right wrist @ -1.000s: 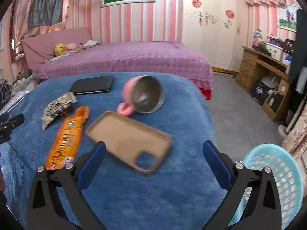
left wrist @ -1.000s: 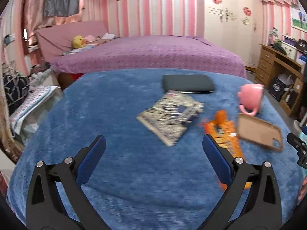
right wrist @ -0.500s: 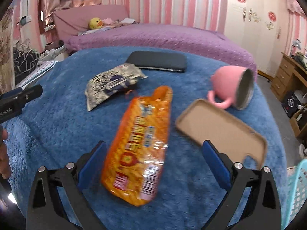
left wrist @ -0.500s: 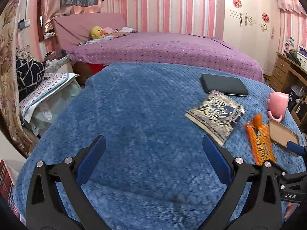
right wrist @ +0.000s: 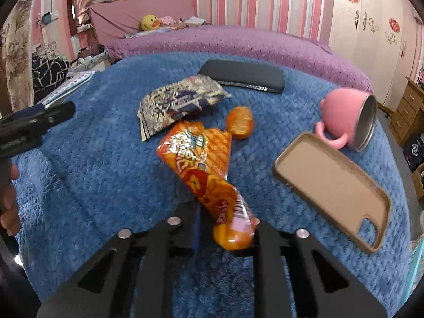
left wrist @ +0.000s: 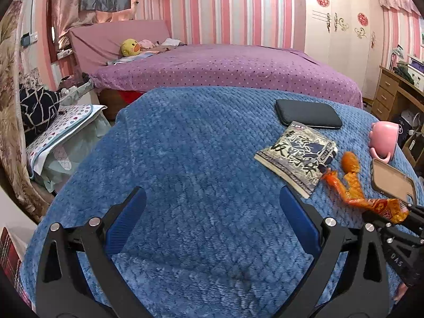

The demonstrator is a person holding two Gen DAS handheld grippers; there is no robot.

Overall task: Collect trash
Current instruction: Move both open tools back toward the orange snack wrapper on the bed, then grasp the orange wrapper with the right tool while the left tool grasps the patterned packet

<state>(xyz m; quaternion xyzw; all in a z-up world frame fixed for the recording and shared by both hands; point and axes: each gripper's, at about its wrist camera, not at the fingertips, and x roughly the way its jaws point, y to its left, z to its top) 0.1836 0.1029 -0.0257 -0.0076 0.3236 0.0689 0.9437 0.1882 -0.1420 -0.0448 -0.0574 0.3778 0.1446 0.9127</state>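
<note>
An orange snack wrapper (right wrist: 204, 164) lies crumpled on the blue blanket (right wrist: 106, 159). My right gripper (right wrist: 225, 222) is shut on its near end, and the wrapper's far end still rests on the blanket. It also shows in the left wrist view (left wrist: 352, 185), with the right gripper (left wrist: 397, 217) at its end. A black-and-silver snack packet (right wrist: 180, 103) lies just behind it, seen too in the left wrist view (left wrist: 299, 153). My left gripper (left wrist: 212, 212) is open and empty over bare blanket, left of the packet.
A black phone (right wrist: 243, 76), a pink mug (right wrist: 347, 119) on its side and a tan phone case (right wrist: 331, 185) lie on the blanket. A purple bed (left wrist: 225, 66) stands behind. A light blue basket rim (right wrist: 417, 254) shows at far right.
My right gripper has closed on the near end of the orange wrapper, which has crumpled and lifted. My left gripper has stayed open and shifted slightly.
</note>
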